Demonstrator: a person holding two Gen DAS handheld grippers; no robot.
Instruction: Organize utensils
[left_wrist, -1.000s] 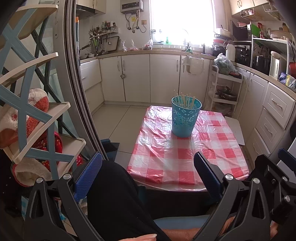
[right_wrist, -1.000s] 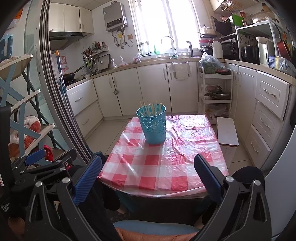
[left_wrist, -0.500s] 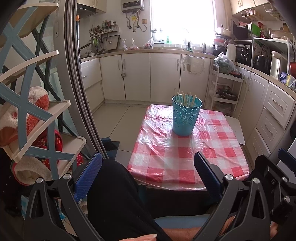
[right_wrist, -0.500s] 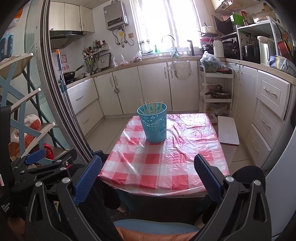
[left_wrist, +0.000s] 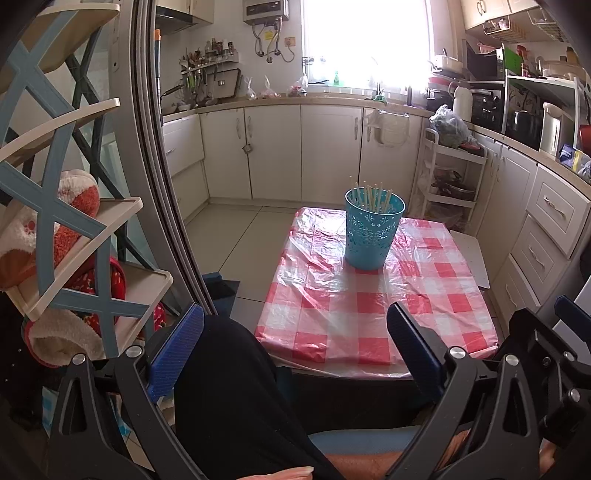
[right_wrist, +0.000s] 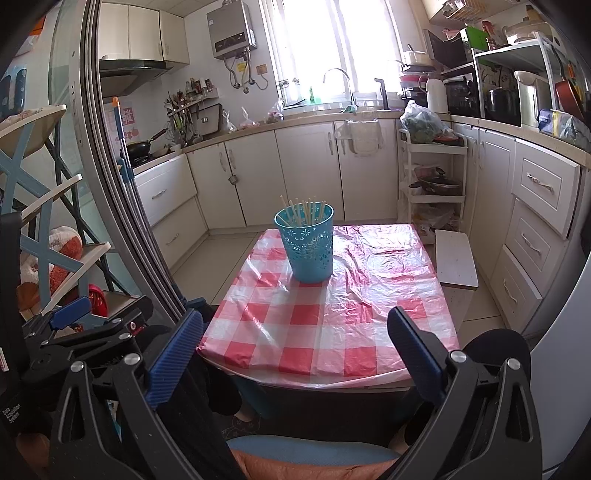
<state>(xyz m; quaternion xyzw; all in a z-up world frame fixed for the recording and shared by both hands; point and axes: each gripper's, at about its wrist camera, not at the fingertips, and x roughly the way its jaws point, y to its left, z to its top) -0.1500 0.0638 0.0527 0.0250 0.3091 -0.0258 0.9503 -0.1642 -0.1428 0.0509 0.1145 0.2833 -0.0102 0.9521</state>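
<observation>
chopsticks (left_wrist: 372, 195) stand in a blue cup (right_wrist: 308, 247) on the checked table (left_wrist: 369, 306), both grippers spread empty.

holder (left_wrist: 373, 230): perforated matt plastic | tablecloth (left_wrist: 369, 306): glossy wrinkled plastic film | chopsticks (left_wrist: 371, 197): pale wood

One blue perforated cup (right_wrist: 306, 243) is seen on one checked surface (right_wrist: 332, 317); roughly ten chopsticks (right_wrist: 303, 212) are counted inside it.
</observation>
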